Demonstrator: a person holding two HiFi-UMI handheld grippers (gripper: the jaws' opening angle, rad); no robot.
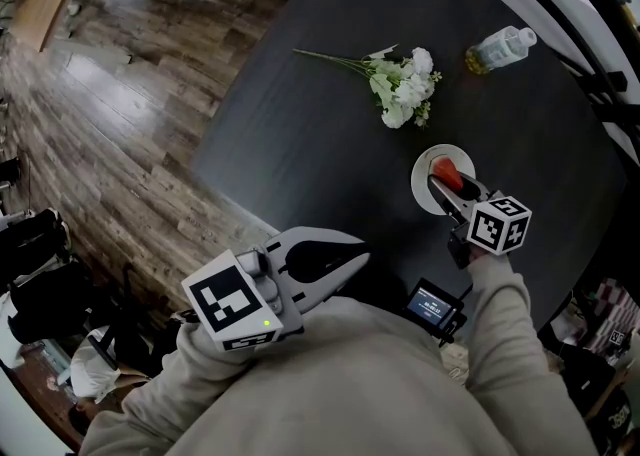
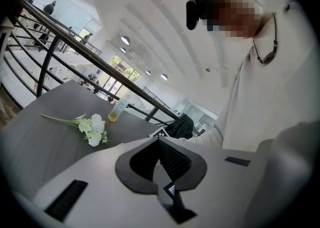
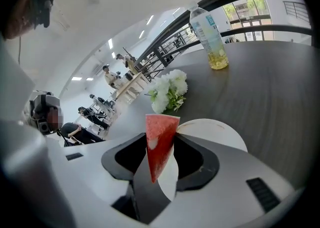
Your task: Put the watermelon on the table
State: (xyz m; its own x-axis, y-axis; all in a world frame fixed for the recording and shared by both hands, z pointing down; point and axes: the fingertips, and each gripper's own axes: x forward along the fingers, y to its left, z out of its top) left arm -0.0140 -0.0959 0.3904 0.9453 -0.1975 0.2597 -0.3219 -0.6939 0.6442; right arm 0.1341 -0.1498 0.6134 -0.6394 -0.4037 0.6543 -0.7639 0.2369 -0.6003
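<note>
**Red watermelon wedge (image 3: pixel 160 142) clamped in the right gripper (image 3: pixel 161 141), over a white round plate (image 3: pixel 220 132) on the dark grey round table (image 1: pixel 300 134).**
The right gripper view alone shows the slice's shape: a triangle of red flesh with a small pale patch, its narrow end toward the gripper's base, pinched between both pads, which stand fairly wide on it. The head view shows only a red spot at the table's near right; contact with the plate cannot be told. The left gripper view shows the left gripper (image 2: pixel 159 144) closed on nothing. The head view places it at the person's body, near the table's near edge.
</note>
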